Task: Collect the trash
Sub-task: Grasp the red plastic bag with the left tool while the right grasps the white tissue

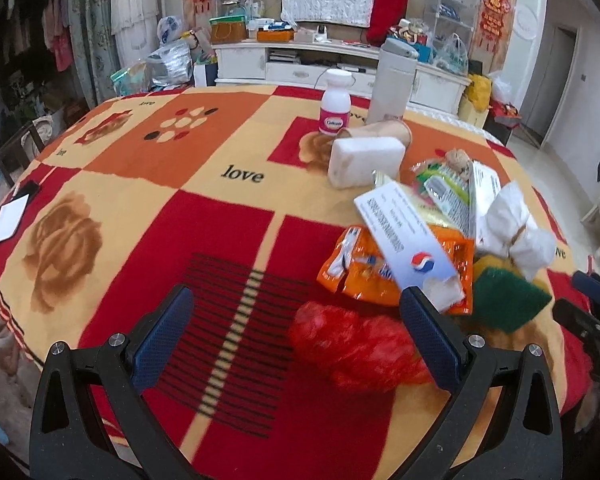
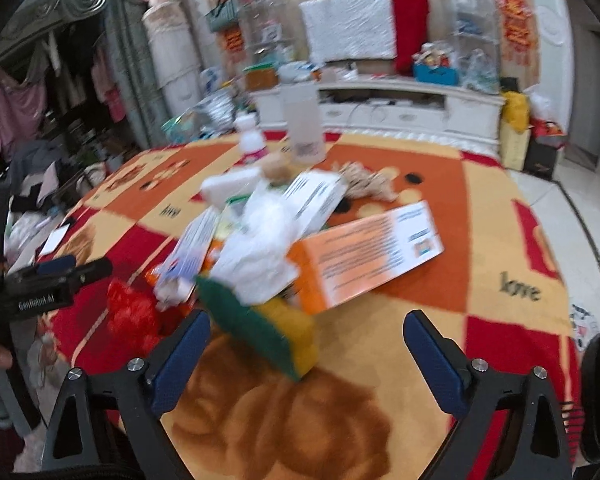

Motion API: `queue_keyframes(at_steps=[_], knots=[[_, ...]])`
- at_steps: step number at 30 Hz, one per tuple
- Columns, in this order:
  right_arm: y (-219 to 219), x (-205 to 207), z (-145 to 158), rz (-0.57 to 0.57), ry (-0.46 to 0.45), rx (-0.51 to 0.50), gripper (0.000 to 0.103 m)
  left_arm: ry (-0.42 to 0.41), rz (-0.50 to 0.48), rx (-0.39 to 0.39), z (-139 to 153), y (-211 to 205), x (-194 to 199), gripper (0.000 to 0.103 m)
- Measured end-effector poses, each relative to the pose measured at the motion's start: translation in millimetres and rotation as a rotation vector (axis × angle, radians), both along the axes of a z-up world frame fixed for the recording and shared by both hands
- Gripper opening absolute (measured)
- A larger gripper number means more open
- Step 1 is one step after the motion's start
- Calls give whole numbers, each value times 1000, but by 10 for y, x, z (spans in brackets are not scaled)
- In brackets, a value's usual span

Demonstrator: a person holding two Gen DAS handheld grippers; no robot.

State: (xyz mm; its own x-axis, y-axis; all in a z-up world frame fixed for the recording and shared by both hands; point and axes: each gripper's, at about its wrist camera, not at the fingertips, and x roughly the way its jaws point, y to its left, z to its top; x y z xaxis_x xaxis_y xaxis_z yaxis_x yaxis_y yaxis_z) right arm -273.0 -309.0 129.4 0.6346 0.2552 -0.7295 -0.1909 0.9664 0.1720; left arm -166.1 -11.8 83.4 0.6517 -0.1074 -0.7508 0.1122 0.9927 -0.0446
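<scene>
A heap of trash lies on the patterned tablecloth point(image 1: 220, 208). It holds a crumpled red plastic bag point(image 1: 352, 348), an orange snack wrapper point(image 1: 364, 276), a white paper slip point(image 1: 400, 232), crumpled white tissue point(image 1: 512, 228) and a green-and-yellow scouring sponge point(image 1: 504, 296). My left gripper point(image 1: 296, 332) is open, with the red bag between its fingers near the right one. My right gripper point(image 2: 308, 344) is open and empty, with the sponge point(image 2: 268, 328) just ahead between its fingers. An orange-and-white box point(image 2: 364, 256) lies behind the sponge. The red bag point(image 2: 132, 316) shows at the left.
A white pill bottle point(image 1: 335, 102), a tall white container point(image 1: 392, 84), a tipped paper cup point(image 1: 380, 132) and a white foam block point(image 1: 364, 160) stand behind the heap. A white card point(image 1: 10, 218) lies at the table's left edge. A white TV cabinet point(image 1: 332, 64) stands beyond.
</scene>
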Motion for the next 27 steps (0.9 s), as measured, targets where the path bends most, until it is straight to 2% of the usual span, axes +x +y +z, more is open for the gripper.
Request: queue_keyframes(at_steps=[3,12,15,21,27], knots=[[58,25,-80,35,23,13,88,15,-25,-1,-35,20,-66,102],[77,86,-149,57,45,14,87,57,-117,12,-202,-80,-118,102],[46,128,-146,49,50,17,87,65,-128,6,-230,-116,-88,96],[-34,132,-34,25,24,6,87,79,-116,-21,-254,-137,2,88],[-228,226,-33,-86,28,-31,87,101,-73,-56,-289,-122,114,88]])
